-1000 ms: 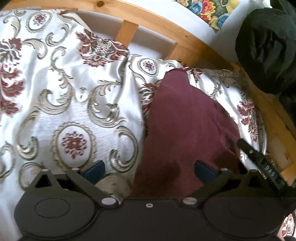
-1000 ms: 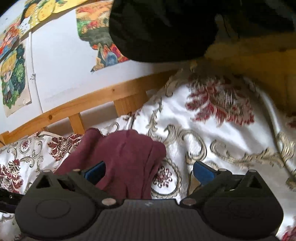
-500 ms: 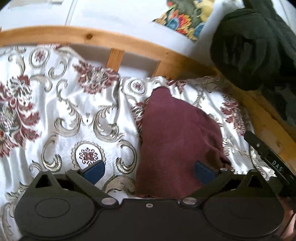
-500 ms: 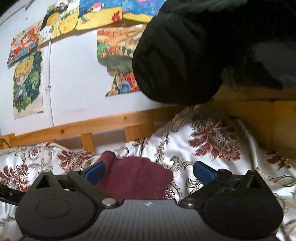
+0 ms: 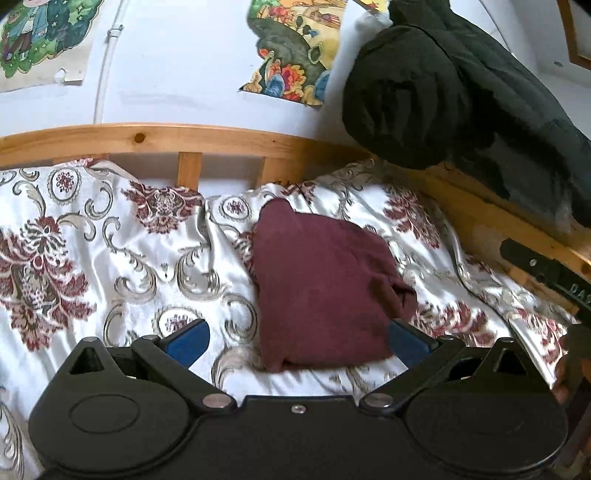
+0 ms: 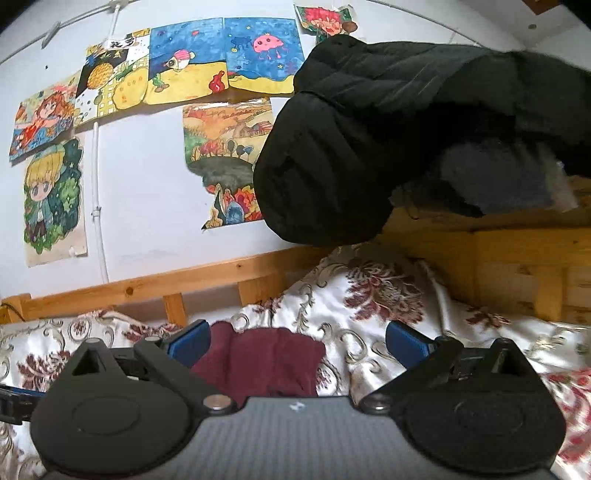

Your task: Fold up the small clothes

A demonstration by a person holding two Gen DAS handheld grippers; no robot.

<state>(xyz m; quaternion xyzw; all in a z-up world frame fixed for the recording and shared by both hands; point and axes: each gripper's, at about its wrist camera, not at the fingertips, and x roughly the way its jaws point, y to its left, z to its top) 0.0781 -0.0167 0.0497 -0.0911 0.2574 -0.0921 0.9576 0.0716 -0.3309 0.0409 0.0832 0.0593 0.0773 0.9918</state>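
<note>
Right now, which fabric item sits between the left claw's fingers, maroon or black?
The folded maroon garment, flat on the floral bedspread. The black jacket is draped over the wooden bed frame, far off.

Both grippers (image 5: 297,338) (image 6: 297,339): black housings, silver screws, blue jaws; right's plate seemingly grey.

In the right wrist view, the near part of the red cloth (image 6: 266,358) is hidden behind the right gripper (image 6: 297,343). In the left wrist view, a corner of that cloth (image 5: 321,288) is covered by a blue finger (image 5: 408,341) of the left gripper (image 5: 297,339). The black coat (image 5: 454,92) is cut off by the right edge. The drawing (image 5: 40,33) at the top left is cut off too. The flowers on the bed cover (image 5: 110,243) are blurred at the far right.
</note>
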